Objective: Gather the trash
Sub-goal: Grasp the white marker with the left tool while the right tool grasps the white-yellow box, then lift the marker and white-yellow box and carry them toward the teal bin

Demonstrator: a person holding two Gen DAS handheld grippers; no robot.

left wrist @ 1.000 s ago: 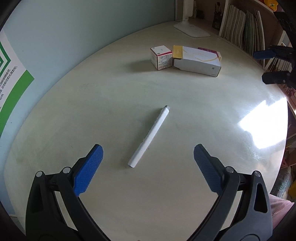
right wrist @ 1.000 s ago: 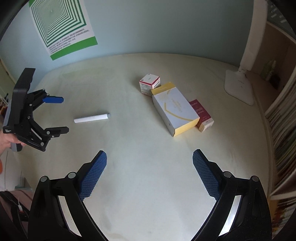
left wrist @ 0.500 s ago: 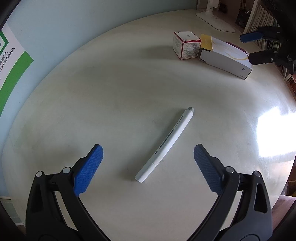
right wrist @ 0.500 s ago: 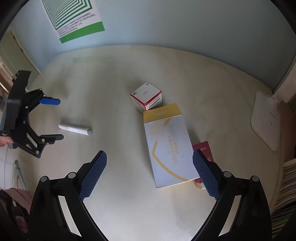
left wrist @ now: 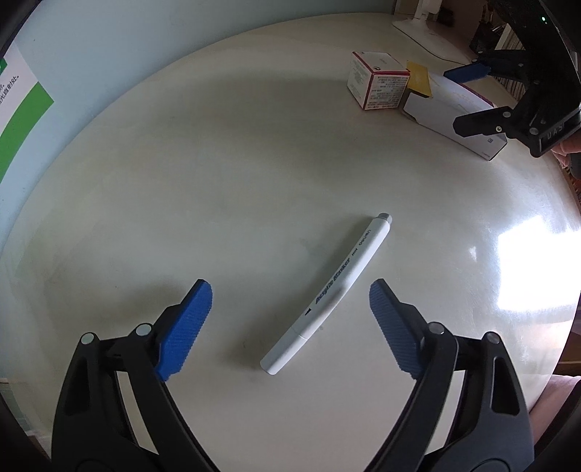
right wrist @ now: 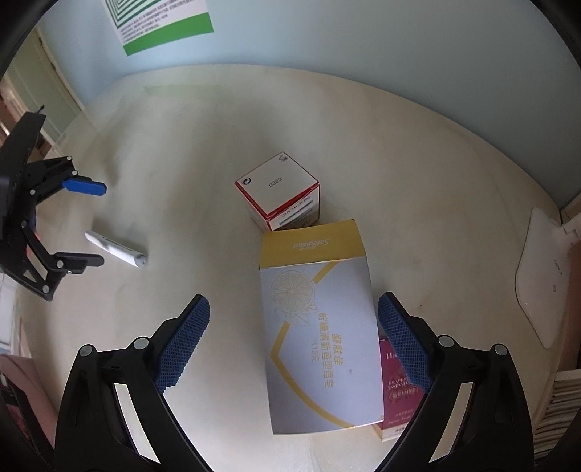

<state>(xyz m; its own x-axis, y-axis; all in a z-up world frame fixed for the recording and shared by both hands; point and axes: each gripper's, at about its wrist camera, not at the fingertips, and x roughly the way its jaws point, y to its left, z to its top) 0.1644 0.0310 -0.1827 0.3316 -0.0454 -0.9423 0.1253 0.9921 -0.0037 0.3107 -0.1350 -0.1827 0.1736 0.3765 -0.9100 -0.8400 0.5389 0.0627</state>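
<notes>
Since the earlier frames both tongs have come lower and closer to their objects: the white plastic marker pen (left wrist: pixel 328 296) now lies between the blue pads of the left tongs (left wrist: pixel 290 319), and the long grey-and-yellow cardboard soap box (right wrist: pixel 319 326) now sits between the pads of the right tongs (right wrist: pixel 293 341). Left tongs: jaws wide apart, nothing gripped, pen lying diagonally on the cream-coloured round table (left wrist: pixel 218 181) in the lower centre of the left view. Right tongs: jaws wide apart, nothing gripped, the right pad over a dark red flat box (right wrist: pixel 397 399) that lies against the soap box's right side. A small white cube carton with red edges (right wrist: pixel 277 196) stands at centre frame of the right view, touching the soap box's yellow end. A white lamp base (right wrist: pixel 541 276) rests at the right edge. A green-and-white poster (right wrist: pixel 159 21) hangs on the wall, upper left.
</notes>
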